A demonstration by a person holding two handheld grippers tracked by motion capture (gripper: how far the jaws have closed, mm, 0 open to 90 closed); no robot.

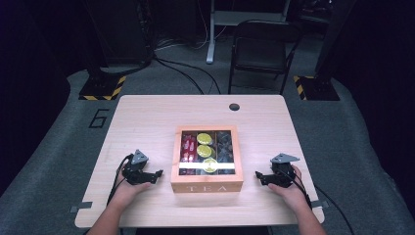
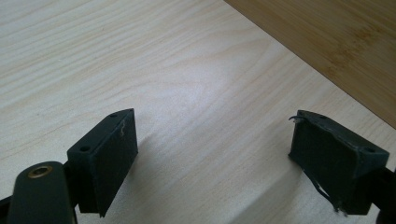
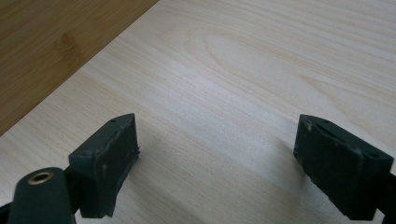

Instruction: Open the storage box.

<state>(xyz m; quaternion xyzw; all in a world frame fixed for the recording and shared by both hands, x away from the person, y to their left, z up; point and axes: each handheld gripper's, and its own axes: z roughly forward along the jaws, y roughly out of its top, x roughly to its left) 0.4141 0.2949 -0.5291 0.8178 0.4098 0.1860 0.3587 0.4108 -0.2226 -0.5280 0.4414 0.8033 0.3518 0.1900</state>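
Left hand-held gripper (image 1: 157, 175) and right hand-held gripper (image 1: 258, 176), jaws wide, flanking tea box (image 1: 207, 182).

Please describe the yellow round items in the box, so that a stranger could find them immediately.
On the pale wooden table stands a wooden box marked TEA, between the two tongs. Its middle column holds three yellow round items. Red packets lie left, dark items right.

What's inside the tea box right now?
Through the lid of the tea box: red packets at left, yellow-green round pods in the middle, dark items at right. Glare and the lid's frame hide the front row; exact counts unclear.
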